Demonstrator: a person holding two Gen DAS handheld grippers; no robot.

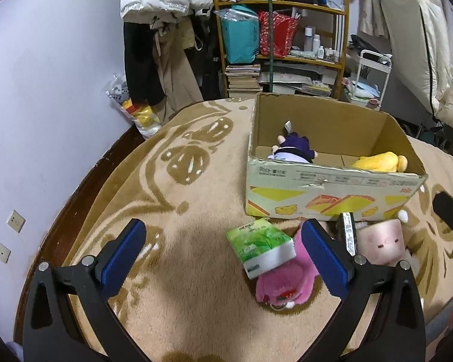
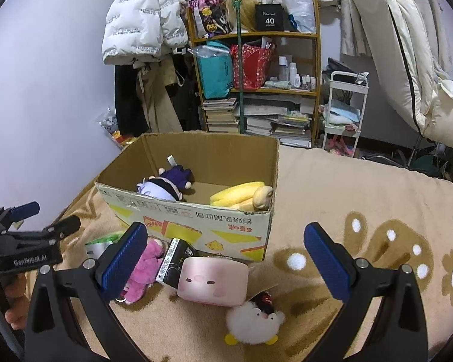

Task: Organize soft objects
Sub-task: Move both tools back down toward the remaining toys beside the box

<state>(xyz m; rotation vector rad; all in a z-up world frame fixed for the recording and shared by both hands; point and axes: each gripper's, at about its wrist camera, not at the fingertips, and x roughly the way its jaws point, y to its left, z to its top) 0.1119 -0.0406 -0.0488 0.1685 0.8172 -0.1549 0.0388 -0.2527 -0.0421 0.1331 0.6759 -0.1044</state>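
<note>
An open cardboard box [image 1: 332, 193] [image 2: 196, 223] stands on a tan flowered blanket. Inside it lie a purple-haired doll [image 1: 293, 149] [image 2: 166, 184] and a yellow plush [image 1: 377, 163] [image 2: 241, 196]. In front of the box lie a green packet [image 1: 262, 247], a magenta plush [image 1: 284, 280] [image 2: 142, 268], a black carton [image 1: 348, 232] [image 2: 175, 259] and a pink square plush [image 1: 383, 241] [image 2: 211, 282]. A white fluffy chick [image 2: 253, 322] lies nearest. My left gripper [image 1: 223, 232] hovers open above the green packet. My right gripper [image 2: 225, 232] is open over the pink square plush. Neither holds anything.
Behind the bed stands a wooden shelf [image 2: 256, 90] with bags, bottles and stacked books. Coats [image 2: 142, 30] hang at its left and a white trolley [image 2: 344, 111] stands at its right. The wall [image 1: 45, 90] runs close along the blanket's left edge. Bare blanket [image 2: 362, 196] lies right of the box.
</note>
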